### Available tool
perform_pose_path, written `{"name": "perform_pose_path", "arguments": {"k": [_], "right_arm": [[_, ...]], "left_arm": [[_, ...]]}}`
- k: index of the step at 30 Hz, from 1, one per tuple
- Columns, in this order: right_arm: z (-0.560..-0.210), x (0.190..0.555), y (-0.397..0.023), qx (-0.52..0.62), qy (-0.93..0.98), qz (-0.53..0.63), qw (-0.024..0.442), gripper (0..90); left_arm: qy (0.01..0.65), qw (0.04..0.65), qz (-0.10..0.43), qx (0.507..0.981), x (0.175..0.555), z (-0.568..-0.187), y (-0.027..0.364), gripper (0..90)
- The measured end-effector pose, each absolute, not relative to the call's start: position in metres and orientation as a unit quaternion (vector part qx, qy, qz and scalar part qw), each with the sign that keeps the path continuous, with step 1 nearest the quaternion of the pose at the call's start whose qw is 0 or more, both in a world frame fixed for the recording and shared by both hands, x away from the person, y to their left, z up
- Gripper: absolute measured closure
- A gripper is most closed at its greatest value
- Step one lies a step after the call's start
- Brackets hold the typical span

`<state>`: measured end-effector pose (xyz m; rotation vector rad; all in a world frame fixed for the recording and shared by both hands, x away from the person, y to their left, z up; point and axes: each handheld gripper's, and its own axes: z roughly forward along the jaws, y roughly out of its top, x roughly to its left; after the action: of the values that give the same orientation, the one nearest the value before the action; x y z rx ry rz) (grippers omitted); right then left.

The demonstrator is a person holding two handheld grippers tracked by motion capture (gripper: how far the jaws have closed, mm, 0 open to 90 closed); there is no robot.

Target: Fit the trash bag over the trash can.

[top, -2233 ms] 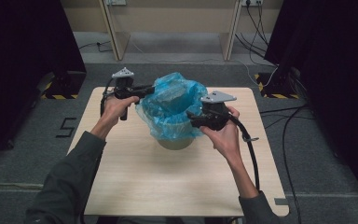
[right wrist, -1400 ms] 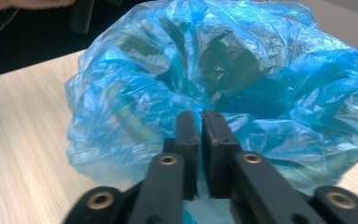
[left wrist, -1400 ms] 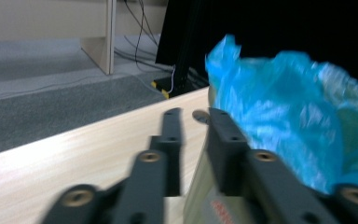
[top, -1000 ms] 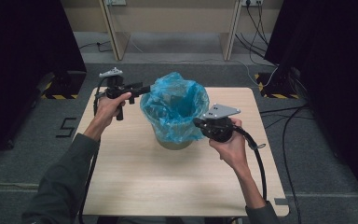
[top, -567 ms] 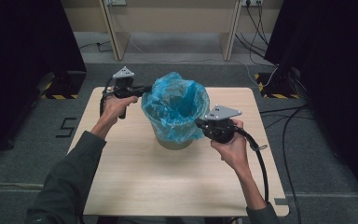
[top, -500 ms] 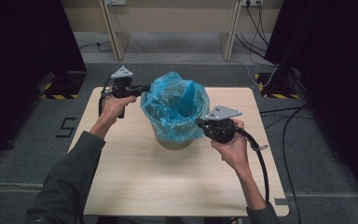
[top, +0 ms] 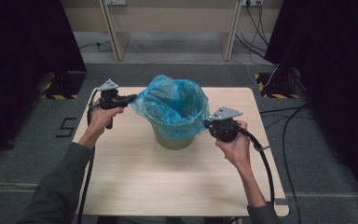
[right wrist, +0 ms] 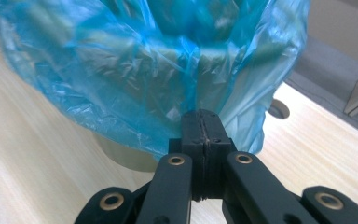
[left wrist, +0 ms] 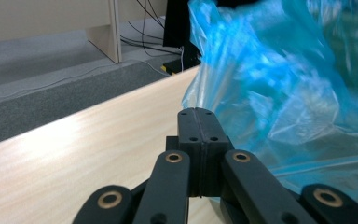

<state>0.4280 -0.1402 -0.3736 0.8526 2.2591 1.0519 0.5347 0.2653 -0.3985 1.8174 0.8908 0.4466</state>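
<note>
Your left gripper (top: 131, 98) has just pressed its jaws together on the bag (top: 175, 105) edge at the left, where a second ago they stood spread and clear of it; the blue bag lines the bin (top: 175, 139) mid-table (top: 121, 186); your right gripper (top: 207, 123) pinches its right edge; both sides held, you can likely pull the film down over the rim.

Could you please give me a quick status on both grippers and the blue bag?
Left gripper shut on thin blue plastic bag. Right gripper shut on its opposite edge. Bag draped over round beige bin on the light wooden table. Nothing in the way.
</note>
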Motion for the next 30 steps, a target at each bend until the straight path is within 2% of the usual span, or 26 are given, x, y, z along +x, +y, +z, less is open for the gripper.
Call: {"name": "perform_pose_path", "arguments": {"k": [9,10,11,14,16,20,24,26,29,30], "right_arm": [[-0.395,0.445,-0.146,0.327,0.842,0.353,0.245,89.4],[-0.395,0.445,-0.147,0.326,0.842,0.354,0.245,86.9],[-0.395,0.445,-0.148,0.331,0.839,0.357,0.241,78.5],[-0.383,0.438,-0.15,0.348,0.814,0.401,0.236,62.3],[-0.372,0.43,-0.15,0.356,0.797,0.424,0.241,55.4],[-0.361,0.419,-0.146,0.357,0.787,0.441,0.242,44.7],[-0.37,0.42,-0.136,0.369,0.796,0.409,0.252,36.2],[-0.38,0.427,-0.134,0.379,0.801,0.384,0.258,40.0],[-0.389,0.435,-0.135,0.379,0.805,0.379,0.253,57.6],[-0.391,0.44,-0.137,0.373,0.808,0.382,0.248,66.0]], "left_arm": [[0.359,0.519,0.172,0.757,0.516,-0.417,0.269,88.2],[0.354,0.522,0.169,0.757,0.513,-0.416,0.269,87.2],[0.353,0.528,0.167,0.754,0.512,-0.415,0.269,82.4],[0.365,0.551,0.163,0.732,0.51,-0.407,0.274,64.6],[0.372,0.561,0.17,0.72,0.509,-0.4,0.278,56.9],[0.365,0.575,0.16,0.715,0.506,-0.39,0.278,50.2],[0.356,0.578,0.158,0.717,0.504,-0.387,0.271,45.1],[0.352,0.575,0.153,0.722,0.505,-0.389,0.266,43.5],[0.348,0.573,0.151,0.726,0.505,-0.391,0.262,43.2],[0.347,0.572,0.153,0.727,0.505,-0.39,0.262,44.0]]}}
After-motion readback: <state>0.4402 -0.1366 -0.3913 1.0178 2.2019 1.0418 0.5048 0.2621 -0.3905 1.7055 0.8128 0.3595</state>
